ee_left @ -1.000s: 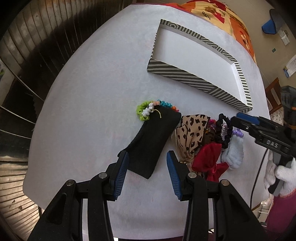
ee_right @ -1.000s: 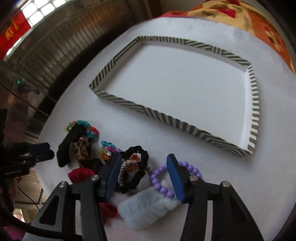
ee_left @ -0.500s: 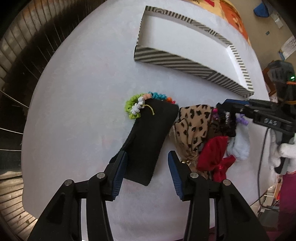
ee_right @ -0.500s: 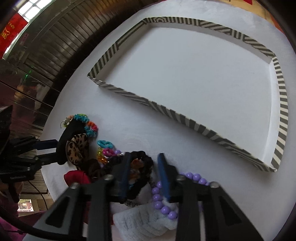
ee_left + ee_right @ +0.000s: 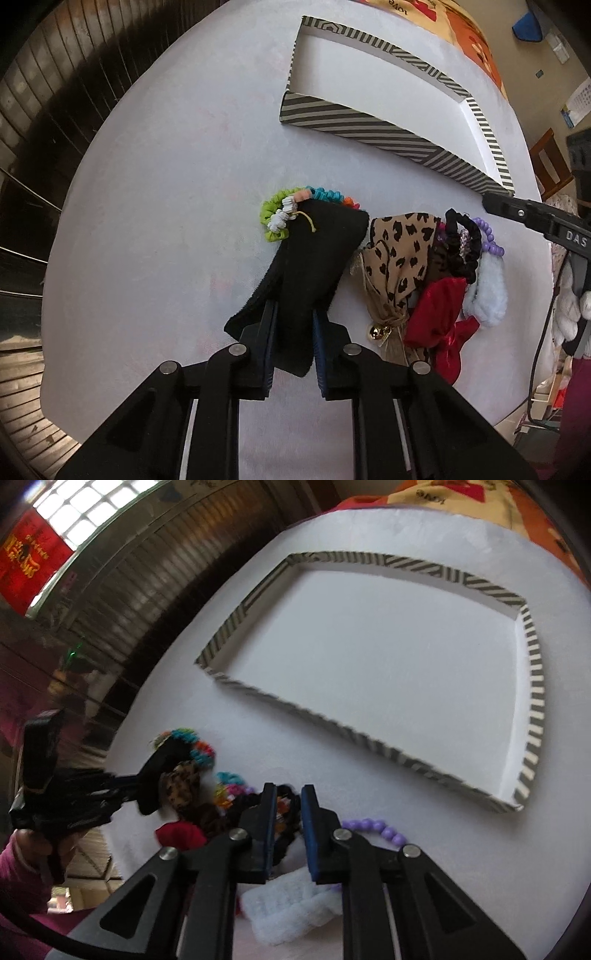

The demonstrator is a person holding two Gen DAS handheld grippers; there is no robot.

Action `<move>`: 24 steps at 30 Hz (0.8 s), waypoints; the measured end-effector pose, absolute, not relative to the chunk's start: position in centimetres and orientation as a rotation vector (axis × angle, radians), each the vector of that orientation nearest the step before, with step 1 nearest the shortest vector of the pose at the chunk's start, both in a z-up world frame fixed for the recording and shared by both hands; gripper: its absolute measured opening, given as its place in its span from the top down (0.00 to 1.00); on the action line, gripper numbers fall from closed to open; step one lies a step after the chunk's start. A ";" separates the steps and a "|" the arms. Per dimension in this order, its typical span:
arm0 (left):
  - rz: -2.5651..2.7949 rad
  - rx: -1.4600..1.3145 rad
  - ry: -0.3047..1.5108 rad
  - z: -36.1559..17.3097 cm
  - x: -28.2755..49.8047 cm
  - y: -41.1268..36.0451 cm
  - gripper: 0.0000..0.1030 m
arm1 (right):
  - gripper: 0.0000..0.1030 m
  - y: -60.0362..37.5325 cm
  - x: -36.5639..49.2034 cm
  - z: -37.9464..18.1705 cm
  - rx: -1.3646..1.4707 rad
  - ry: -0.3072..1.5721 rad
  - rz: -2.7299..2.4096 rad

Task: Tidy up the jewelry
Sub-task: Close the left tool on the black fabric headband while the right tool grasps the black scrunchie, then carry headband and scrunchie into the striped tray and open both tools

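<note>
The left gripper (image 5: 293,328) is closing on the near end of the black cloth band (image 5: 314,258), its blue pads pressed against the fabric from both sides. In my judgement the band is light, soft and limp, so it will droop and drag once lifted; gripping the end, as here, works, though a hold nearer the middle would let it hang shorter. The multicoloured coil hair tie (image 5: 280,210) lies at its far end, at 12 o'clock from the pads, partly under the cloth, and could snag and come along.

The right gripper (image 5: 288,812) is nearly clenched over a black scrunchie (image 5: 286,797); the view is blurred and I cannot tell whether the pads truly pinch it. The scrunchie looks springy and light, easy to take by any part of its ring. At 3 o'clock from it sits the purple bead bracelet (image 5: 373,827), harder and likely to roll; at 6 o'clock a fluffy white band (image 5: 288,904).

The heap rests on a white tablecloth (image 5: 166,184), smooth and slightly matt. The striped tray (image 5: 532,686) stands at 1 o'clock, bare inside. Dark slatted panelling surrounds the table.
</note>
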State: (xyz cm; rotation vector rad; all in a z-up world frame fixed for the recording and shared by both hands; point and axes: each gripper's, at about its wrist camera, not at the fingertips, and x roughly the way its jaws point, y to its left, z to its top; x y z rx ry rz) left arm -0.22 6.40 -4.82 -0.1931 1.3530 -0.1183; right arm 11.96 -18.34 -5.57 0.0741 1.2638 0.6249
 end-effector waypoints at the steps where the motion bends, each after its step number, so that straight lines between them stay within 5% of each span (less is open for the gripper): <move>1: -0.119 -0.196 1.351 -4.9 -0.4 6.3 0.92 | 0.71 -18.2 12.2 -6.1 0.070 1.293 0.610; 3: -0.120 -0.196 1.356 -5.0 -0.4 6.1 0.92 | 0.61 -18.1 12.4 -6.6 0.060 1.312 0.607; 9: -0.121 -0.172 1.369 -5.4 -0.2 5.3 0.89 | 0.61 -16.6 12.7 -8.2 0.012 1.374 0.627; 11: -0.123 -0.167 1.375 -5.6 0.1 5.1 0.87 | 0.65 -15.9 12.6 -8.6 0.002 1.387 0.646; 13: -0.126 -0.169 1.376 -5.7 0.2 4.9 0.85 | 0.85 -15.6 12.3 -8.7 0.000 1.381 0.646; 14: -0.125 -0.167 1.374 -5.7 0.2 4.8 0.85 | 0.88 -15.7 12.2 -8.4 -0.002 1.371 0.648; 16: -0.126 -0.164 1.362 -5.7 0.2 4.7 0.85 | 0.91 -16.1 11.9 -7.7 0.005 1.350 0.658; 18: -0.129 -0.177 1.352 -5.6 0.1 4.9 0.97 | 0.91 -16.6 11.6 -6.7 0.014 1.326 0.660; 24: -0.152 -0.190 1.322 -3.4 -0.9 6.0 1.00 | 0.91 -18.4 10.7 -3.2 0.108 1.225 0.672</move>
